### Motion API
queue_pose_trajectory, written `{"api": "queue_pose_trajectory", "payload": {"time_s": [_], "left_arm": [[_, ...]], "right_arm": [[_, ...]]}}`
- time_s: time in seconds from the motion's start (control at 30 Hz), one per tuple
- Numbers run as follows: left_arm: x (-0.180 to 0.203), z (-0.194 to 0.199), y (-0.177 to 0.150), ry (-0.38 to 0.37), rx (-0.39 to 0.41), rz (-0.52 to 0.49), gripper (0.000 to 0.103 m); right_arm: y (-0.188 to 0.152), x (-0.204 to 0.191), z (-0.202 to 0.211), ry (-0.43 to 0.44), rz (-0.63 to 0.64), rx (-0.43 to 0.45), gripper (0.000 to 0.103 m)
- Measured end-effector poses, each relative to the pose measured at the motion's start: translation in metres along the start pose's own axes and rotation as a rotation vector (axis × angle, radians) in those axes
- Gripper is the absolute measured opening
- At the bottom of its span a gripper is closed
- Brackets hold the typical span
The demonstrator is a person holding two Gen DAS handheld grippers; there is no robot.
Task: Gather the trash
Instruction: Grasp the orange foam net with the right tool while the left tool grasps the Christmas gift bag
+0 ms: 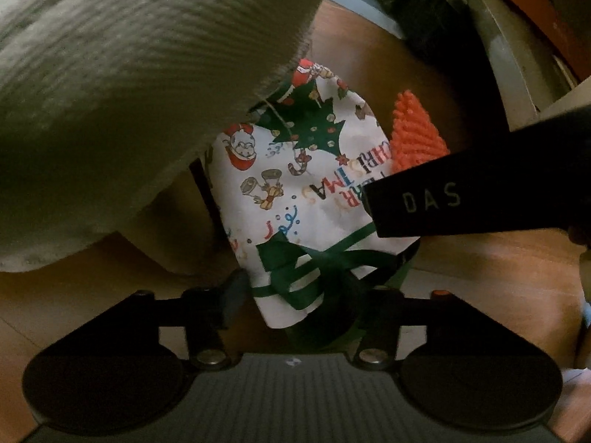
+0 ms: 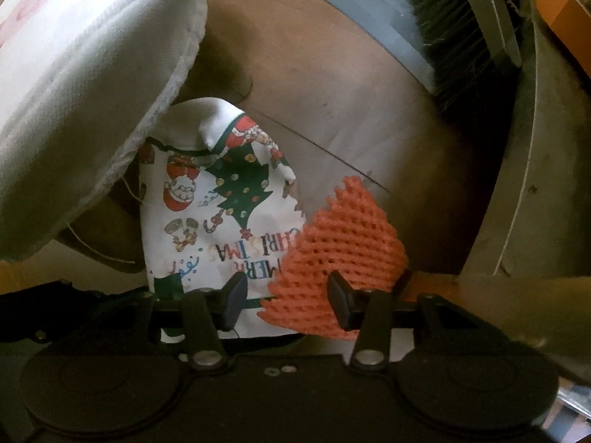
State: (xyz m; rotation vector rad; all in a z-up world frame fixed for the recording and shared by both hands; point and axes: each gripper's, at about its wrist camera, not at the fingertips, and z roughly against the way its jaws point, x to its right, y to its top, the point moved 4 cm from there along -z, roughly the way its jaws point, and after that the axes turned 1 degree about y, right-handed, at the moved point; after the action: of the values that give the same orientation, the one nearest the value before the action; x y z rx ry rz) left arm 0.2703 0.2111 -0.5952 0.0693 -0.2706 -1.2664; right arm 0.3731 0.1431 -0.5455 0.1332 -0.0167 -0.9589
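A pale woven cushion (image 2: 85, 85) is hanging over the upper left of both views, above the brown floor (image 2: 332, 103). A grey dustpan (image 2: 373, 7) and a dark-bristled brush (image 2: 447, 26) are lying together at the upper right.

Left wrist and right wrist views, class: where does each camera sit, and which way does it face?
Left wrist: behind its jaws, facing down onto the Christmas bag between them; the right gripper's black finger crosses in.
Right wrist: behind its jaws, facing the orange foam net between them.
Shared: bag, net, wooden floor, white fabric.
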Motion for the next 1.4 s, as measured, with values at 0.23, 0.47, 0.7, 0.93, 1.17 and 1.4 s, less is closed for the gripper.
{"api": "queue_pose_trajectory", "payload": {"time_s": [0.23, 0.47, 0.7, 0.93, 1.17, 1.4], "left_arm": [[-0.003, 0.002, 0.002, 0.039, -0.008, -0.015, 0.021], [-0.007, 0.014, -0.009, 0.01, -0.028, -0.023, 0.015], [-0.028, 0.037, -0.065, -0.022, -0.096, -0.035, 0.011], [-0.046, 0.042, -0.105, -0.082, -0.181, 0.034, 0.011], [-0.072, 0.057, -0.105, -0.13, -0.131, 0.141, 0.014], [-0.073, 0.071, -0.093, -0.108, -0.079, 0.144, 0.055]], "right_arm": [[-0.001, 0.004, -0.003, -0.005, 0.013, -0.008, 0.014], [-0.018, -0.002, 0.009, 0.043, 0.072, -0.004, 0.008], [-0.068, -0.022, 0.034, 0.126, 0.15, -0.022, 0.008], [-0.108, -0.025, 0.045, 0.165, 0.165, -0.087, 0.008], [-0.131, -0.034, 0.056, 0.187, 0.164, -0.108, 0.008], [-0.128, -0.037, 0.059, 0.194, 0.172, -0.091, 0.008]]}}
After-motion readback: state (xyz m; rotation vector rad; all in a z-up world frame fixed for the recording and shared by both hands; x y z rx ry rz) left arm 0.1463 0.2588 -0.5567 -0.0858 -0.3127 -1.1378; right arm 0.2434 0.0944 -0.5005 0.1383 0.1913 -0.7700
